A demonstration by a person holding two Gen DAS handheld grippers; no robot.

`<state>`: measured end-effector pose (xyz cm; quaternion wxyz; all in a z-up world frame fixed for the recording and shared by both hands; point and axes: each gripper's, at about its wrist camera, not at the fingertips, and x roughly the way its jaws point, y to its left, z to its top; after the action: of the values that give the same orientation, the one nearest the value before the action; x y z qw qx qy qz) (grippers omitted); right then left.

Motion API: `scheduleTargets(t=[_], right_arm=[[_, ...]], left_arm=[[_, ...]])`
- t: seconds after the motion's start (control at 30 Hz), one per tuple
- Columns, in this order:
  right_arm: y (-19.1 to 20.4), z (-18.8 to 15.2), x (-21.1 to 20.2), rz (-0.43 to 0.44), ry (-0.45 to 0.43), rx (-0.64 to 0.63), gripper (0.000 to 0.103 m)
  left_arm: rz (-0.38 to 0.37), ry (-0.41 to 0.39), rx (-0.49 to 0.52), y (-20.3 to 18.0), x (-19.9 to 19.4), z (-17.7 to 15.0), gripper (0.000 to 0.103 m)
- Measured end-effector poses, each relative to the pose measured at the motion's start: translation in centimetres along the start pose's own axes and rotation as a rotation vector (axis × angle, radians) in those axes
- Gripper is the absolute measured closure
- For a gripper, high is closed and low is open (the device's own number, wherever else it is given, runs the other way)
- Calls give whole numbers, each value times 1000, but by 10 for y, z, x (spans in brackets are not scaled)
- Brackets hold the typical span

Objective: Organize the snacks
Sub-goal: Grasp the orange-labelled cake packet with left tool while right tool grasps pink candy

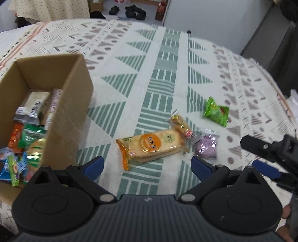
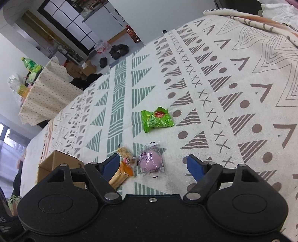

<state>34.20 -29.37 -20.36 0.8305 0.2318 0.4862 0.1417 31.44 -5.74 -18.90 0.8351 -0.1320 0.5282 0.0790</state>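
A cardboard box [image 1: 61,104] on the left holds several snack packets [image 1: 24,137]. On the patterned tablecloth lie an orange cracker pack [image 1: 150,147], a small yellow-red packet [image 1: 181,126], a purple round cake in clear wrap [image 1: 206,147] and a green packet [image 1: 217,111]. My left gripper [image 1: 148,167] is open and empty, just in front of the cracker pack. My right gripper [image 2: 153,164] is open and empty, with the purple cake [image 2: 151,160] just beyond its blue fingers. The green packet [image 2: 157,119] lies farther off. The right gripper's black body also shows in the left wrist view [image 1: 270,149].
The patterned tablecloth [image 2: 232,93] covers the whole table. Beyond the far edge are shoes on the floor [image 1: 130,10] and a second cloth-covered table with bottles [image 2: 44,89]. The box [image 2: 57,163] shows behind my right gripper's left finger.
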Motion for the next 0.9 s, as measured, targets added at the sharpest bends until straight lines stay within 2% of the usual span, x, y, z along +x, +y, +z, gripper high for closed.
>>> scheduleTargets(t=[0.3,0.53,0.8,0.9], right_arm=[[-3,-1,26,-29,60,-4,27],[-2,0,41,-40,89,-9,27],[1,-1,57,-53,113,-29,30],[6,-1,60,-57,106,-59,30]], left_arm=[[58,16,77,-8,32,7,3],[76,24,133,-14,51,19,2],[57,20,99,-8,63,24,3],[48,10,94,-8,62,23,9]])
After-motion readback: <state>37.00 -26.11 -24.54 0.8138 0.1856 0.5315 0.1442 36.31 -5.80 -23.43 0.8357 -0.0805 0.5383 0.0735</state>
